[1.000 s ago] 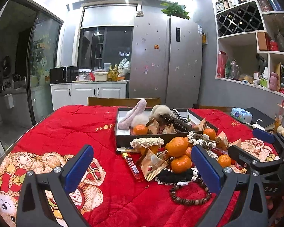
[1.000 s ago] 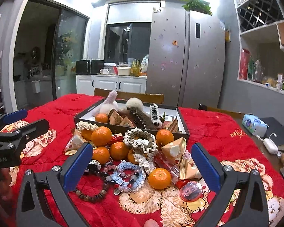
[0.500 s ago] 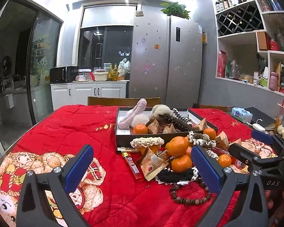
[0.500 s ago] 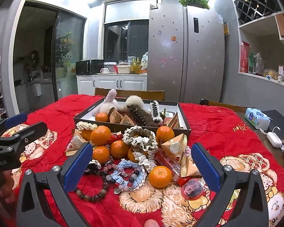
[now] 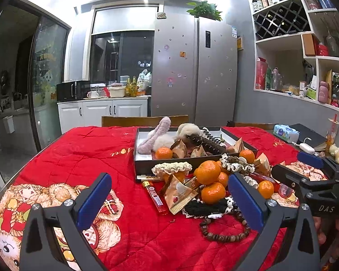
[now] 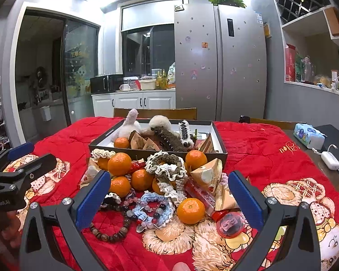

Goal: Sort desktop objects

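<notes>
Left wrist view: left gripper [image 5: 169, 199] spread wide, empty, above red quilt [image 5: 79, 149]. Ahead, heap of mandarins [image 5: 206, 172], snack packets [image 5: 177, 192], wooden bead bracelet [image 5: 224, 229] and scrunchies, piled just in front of dark open box [image 5: 144, 167] holding plush toys [image 5: 156, 133]. Right wrist view: right gripper [image 6: 167, 199] likewise parted, holding nothing, over blue beaded bracelet [image 6: 150, 205] and lone mandarin [image 6: 191, 211]; red capsule [image 6: 230, 224] just beside.

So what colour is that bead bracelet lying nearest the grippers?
Dark brown, wood-like beads: the bead bracelet shows best in the left wrist view, lying on the red quilt.
</notes>
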Demonstrator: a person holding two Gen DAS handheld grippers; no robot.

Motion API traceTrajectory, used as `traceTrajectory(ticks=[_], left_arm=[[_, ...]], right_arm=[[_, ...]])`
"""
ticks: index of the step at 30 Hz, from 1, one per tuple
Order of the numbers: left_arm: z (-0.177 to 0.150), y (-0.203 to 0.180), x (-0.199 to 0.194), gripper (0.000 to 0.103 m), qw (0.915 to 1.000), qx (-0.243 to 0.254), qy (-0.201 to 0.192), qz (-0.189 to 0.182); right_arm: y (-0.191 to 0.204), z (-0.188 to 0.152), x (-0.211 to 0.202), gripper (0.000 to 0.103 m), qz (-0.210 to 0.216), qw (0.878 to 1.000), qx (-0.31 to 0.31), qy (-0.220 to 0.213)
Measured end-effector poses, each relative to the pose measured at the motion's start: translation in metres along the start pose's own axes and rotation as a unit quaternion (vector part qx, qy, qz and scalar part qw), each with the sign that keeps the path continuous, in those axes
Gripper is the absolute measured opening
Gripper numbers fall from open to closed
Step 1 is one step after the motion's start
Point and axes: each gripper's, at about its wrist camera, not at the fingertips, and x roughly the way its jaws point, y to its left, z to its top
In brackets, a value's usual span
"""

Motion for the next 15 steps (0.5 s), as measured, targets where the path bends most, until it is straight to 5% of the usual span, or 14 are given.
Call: traceTrajectory(ticks=[15], left_arm=[[-0.0004,-0.0003,0.0005,0.103,1.0,0.002,0.0,-0.001]], right_arm=[[-0.0086,0.0001,0.0029,0.103,0.002,1.0,0.02,0.012]])
